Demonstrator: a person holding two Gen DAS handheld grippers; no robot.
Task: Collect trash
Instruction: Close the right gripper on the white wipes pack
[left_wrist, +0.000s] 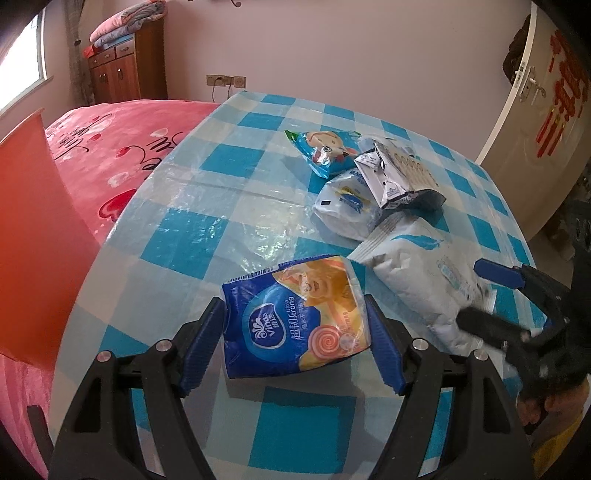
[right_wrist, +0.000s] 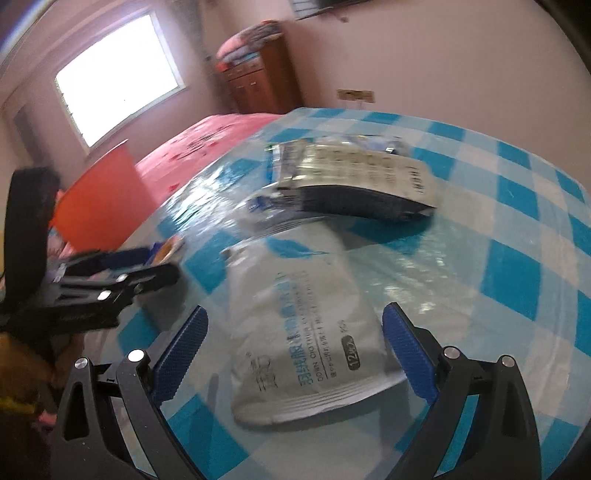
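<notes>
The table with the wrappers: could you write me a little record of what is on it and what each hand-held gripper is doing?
surface: table under a blue and white checked cloth
left hand-held gripper: jaws around a blue and orange tissue pack; pads at its sides, contact unclear
right hand-held gripper: open, astride a grey-white pouch, pads clear of it
other trash: cartoon snack bag, silver and dark packet, white and blue pack
bin: orange container left of the table
background: pink bedspread, wooden cabinet
</notes>
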